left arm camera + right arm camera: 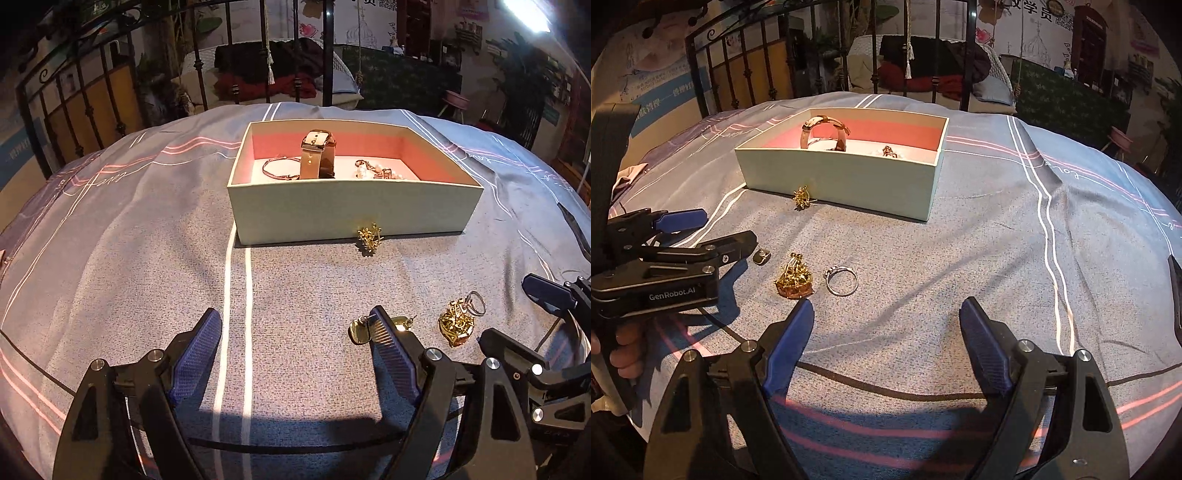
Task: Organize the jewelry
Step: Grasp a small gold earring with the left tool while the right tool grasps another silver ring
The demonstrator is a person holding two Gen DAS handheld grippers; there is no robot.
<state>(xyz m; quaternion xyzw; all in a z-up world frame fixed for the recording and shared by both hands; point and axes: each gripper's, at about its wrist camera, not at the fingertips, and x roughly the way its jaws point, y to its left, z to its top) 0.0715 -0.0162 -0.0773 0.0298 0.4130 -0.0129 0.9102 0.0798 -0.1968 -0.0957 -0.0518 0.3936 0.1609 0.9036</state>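
While both grippers hover low over the bed, each stands with its jaws wide apart and nothing between the pads. Nearest the left gripper (297, 323) lie two gold earrings (360, 330), partly hidden behind its right finger; whether that finger touches them cannot be told. Just beside them rests a gold ship-shaped brooch (794, 278), ornate, with an amber base, and a silver ring (842, 280) close beside it, just ahead of the right gripper (886, 314). Farther off, a small gold sprig brooch (802, 197) lies against the front wall of the pale green box (351, 210). Its lining is pink; inside stand a tan-strapped watch (317, 155), a thin bangle (280, 168) and a pearl piece (373, 170).

Bedspread (960, 240): grey-blue, striped white and pink, lightly creased. Beyond it, a black iron bedframe (92, 103) and a dim, cluttered room.

Only the right wrist view shows the ring lying flat and apart; the bangle shows only in the left wrist view.
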